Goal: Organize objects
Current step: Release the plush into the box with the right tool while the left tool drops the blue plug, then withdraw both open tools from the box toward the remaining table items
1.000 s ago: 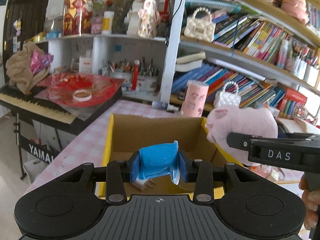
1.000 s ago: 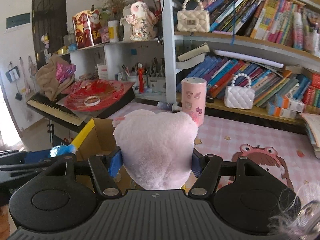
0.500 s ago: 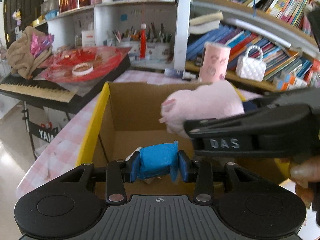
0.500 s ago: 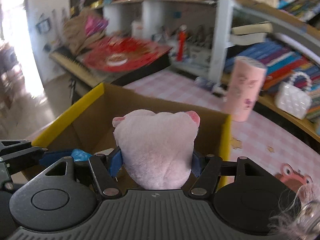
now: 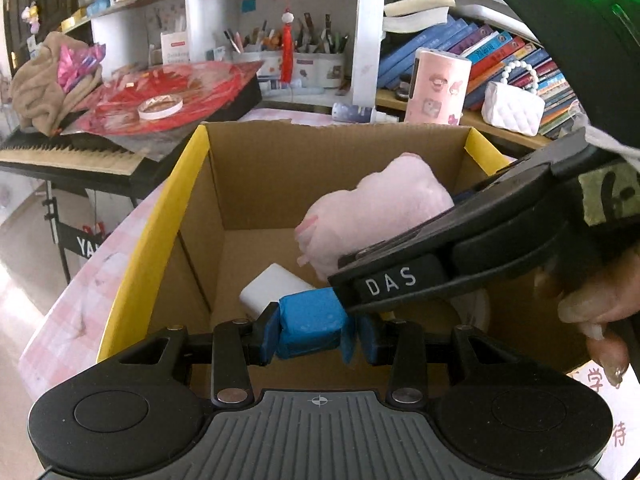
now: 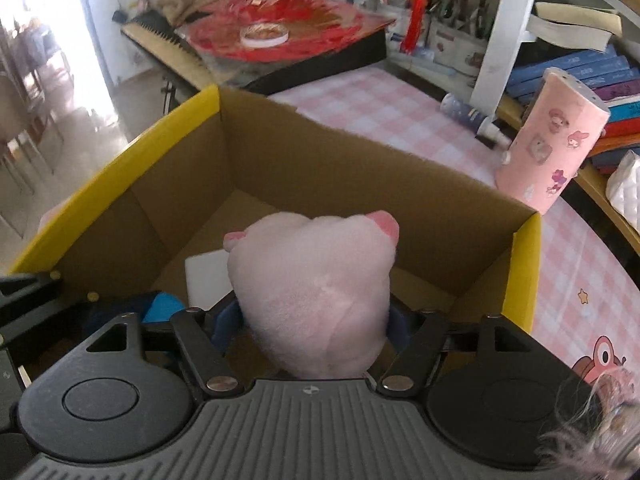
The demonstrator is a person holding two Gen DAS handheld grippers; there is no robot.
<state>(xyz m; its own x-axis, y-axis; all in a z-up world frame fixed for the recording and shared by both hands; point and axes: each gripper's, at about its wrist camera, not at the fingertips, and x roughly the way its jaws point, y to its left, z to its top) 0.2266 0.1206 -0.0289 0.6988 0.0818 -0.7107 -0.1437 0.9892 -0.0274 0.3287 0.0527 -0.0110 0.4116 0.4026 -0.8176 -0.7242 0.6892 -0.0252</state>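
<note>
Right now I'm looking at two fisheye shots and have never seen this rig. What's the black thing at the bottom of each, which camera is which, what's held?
No robot here: a person holds a hand-squeezed two-finger gripper in each hand, each carrying a camera that looks along its fingers. The black shape at the bottom is that gripper's own body.

The left view shows the left gripper clamped on a blue block. The right gripper crosses in from the right, with the person's hand on it.

The right view shows the right gripper around a pink plush toy. Its jaws have just been opening, with the toy still between them.

Both are over an open cardboard box on a pink checked tablecloth. A white block lies inside.
</note>
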